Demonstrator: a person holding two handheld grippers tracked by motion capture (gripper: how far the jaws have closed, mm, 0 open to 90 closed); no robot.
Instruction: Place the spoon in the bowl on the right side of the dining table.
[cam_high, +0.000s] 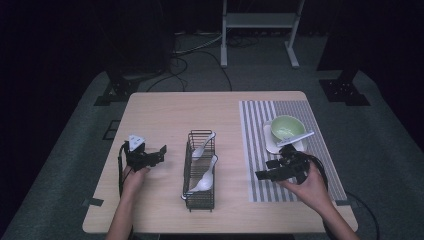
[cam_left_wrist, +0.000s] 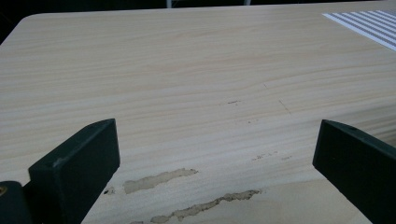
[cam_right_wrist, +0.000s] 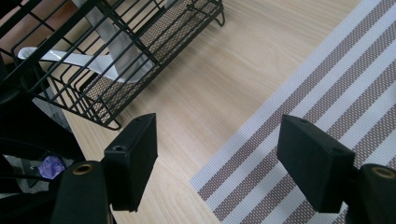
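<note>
Much of the scene lay in darkness beyond the desk (cam_high: 165, 110), where only cables and a pale metal stand could be made out. The left claw (cam_high: 161, 152) rested on the bare wood at the left side, its jaws spread with nothing between them; in the left gripper view the pale, fine-grained desk surface showed rough scuffed patches near the jaws, and a corner of the striped mat was cut off at the top right. The right claw (cam_high: 266, 170) sat over the near left part of the striped woven placemat (cam_high: 255, 130), jaws likewise spread and empty, pointing toward the black wire basket (cam_high: 200, 197). That basket stood at the middle of the desk, well apart from the left claw and near the right one, holding two glossy white spoons (cam_high: 205, 181). In the right gripper view only its near corner and one spoon bowl appeared, half hidden behind the wires. A green bowl (cam_high: 287, 126) sat on a white dish on the mat, just beyond the right claw; a pale flat strip lay across the dish's near edge, too blurred to identify.
</note>
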